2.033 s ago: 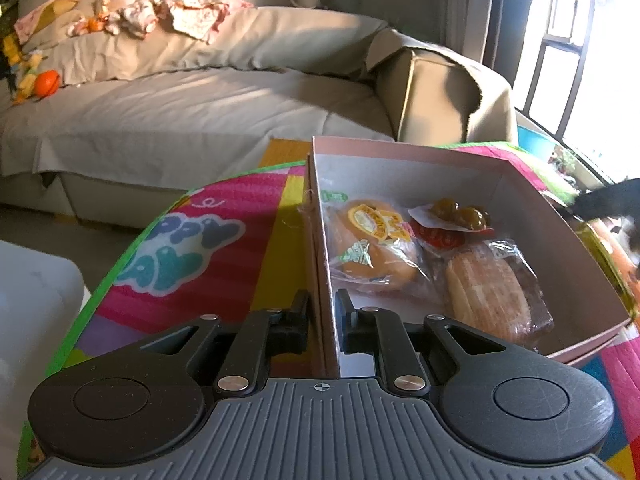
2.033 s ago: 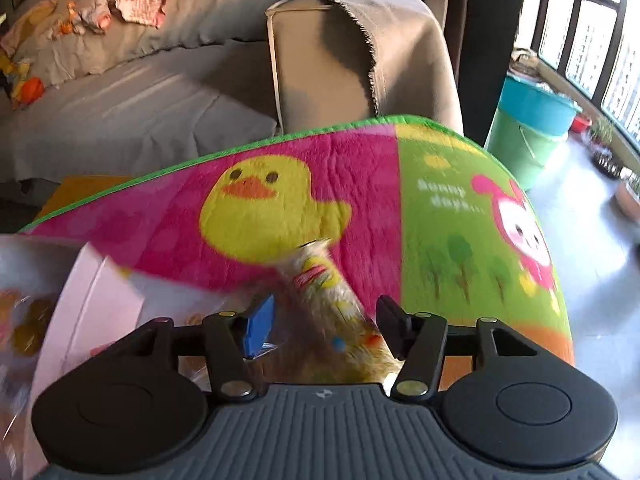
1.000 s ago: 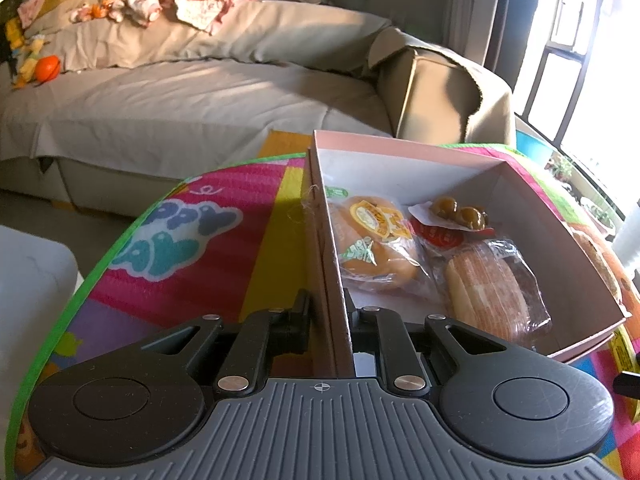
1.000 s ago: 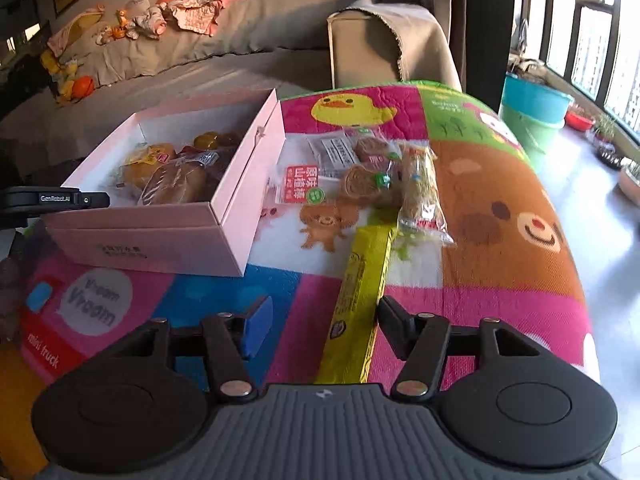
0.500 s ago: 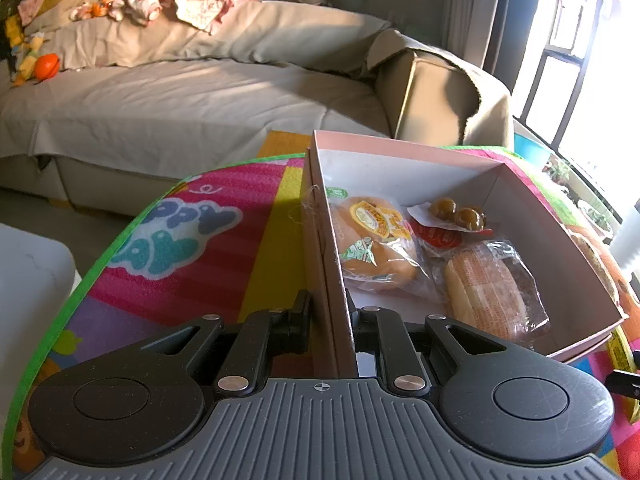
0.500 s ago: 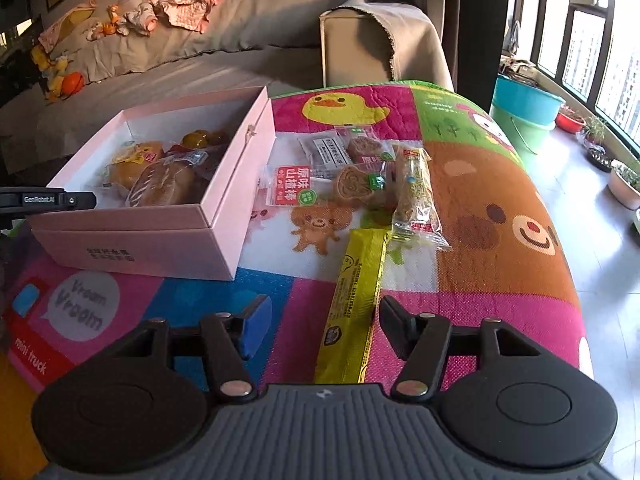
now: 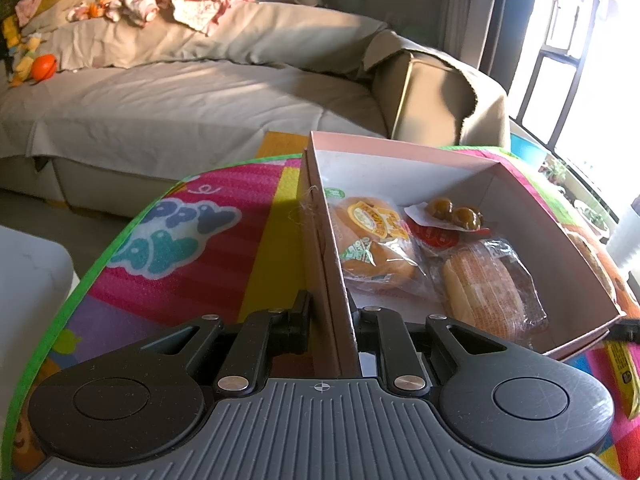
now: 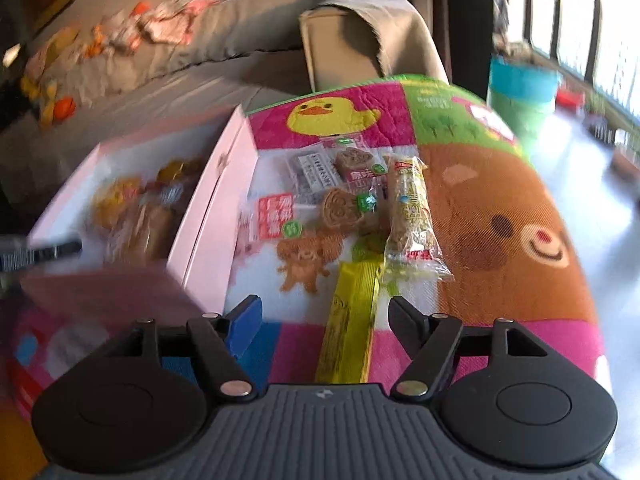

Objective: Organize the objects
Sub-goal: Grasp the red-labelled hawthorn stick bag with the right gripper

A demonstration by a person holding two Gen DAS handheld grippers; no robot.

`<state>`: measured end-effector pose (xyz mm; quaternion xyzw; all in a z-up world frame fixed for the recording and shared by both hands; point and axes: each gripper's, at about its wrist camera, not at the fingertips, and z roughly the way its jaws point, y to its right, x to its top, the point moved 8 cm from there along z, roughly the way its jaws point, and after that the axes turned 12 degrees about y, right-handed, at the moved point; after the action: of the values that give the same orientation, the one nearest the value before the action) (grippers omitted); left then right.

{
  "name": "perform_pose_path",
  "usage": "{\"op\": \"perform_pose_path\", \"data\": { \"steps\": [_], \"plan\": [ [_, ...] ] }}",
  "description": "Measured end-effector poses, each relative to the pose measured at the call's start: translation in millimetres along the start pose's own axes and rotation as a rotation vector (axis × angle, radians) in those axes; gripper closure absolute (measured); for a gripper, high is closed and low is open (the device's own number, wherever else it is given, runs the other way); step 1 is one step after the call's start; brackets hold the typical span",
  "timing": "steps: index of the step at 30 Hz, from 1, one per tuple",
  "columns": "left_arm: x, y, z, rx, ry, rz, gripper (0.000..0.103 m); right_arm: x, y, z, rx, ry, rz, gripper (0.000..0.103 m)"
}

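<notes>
- The left gripper (image 7: 331,312) is clamped on the near left wall of the pink box (image 7: 400,147), 1 finger outside the wall and 1 inside.
- Inside the box lie a round bun in a clear wrapper (image 7: 372,240), a packet with 2 brown glazed pieces (image 7: 452,216) and a ridged bread loaf in plastic (image 7: 484,292) — the bun at left, the loaf at near right, the packet beyond them.
- The right gripper (image 8: 325,314) hangs with its fingers spread wide apart, empty, above the near end of a long yellow snack bar (image 8: 352,328) lying on the colourful play mat (image 8: 500,216).
- Beyond the bar, just right of the box, sit more wrapped snacks: a long cereal-style bar (image 8: 412,220), a bear-shaped biscuit (image 8: 344,210) and a red-labelled packet (image 8: 276,216), clustered and partly overlapping.
- A grey-covered sofa (image 7: 180,104) stands behind the mat, clothes and toys heaped along its back — the right wrist view is motion-blurred at left.
</notes>
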<state>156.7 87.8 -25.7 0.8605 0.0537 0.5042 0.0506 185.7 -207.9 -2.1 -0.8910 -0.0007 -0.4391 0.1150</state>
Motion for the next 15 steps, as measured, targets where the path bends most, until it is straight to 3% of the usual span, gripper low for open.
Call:
{"op": "perform_pose_path", "data": {
  "steps": [6,9,15],
  "plan": [
    [-0.1,-0.1,-0.1,0.0,0.0,0.001,0.086,34.6,5.9,46.3,0.031,-0.037,0.189,0.032],
    [-0.3,-0.3,-0.1,0.0,0.0,0.002,0.086,43.6,6.4,75.6,-0.008,-0.072,0.238,0.03],
    [-0.4,0.0,0.1,-0.001,0.001,0.002,0.086,54.0,-6.6,104.0,-0.118,-0.022,0.04,0.026]
  ]
}}
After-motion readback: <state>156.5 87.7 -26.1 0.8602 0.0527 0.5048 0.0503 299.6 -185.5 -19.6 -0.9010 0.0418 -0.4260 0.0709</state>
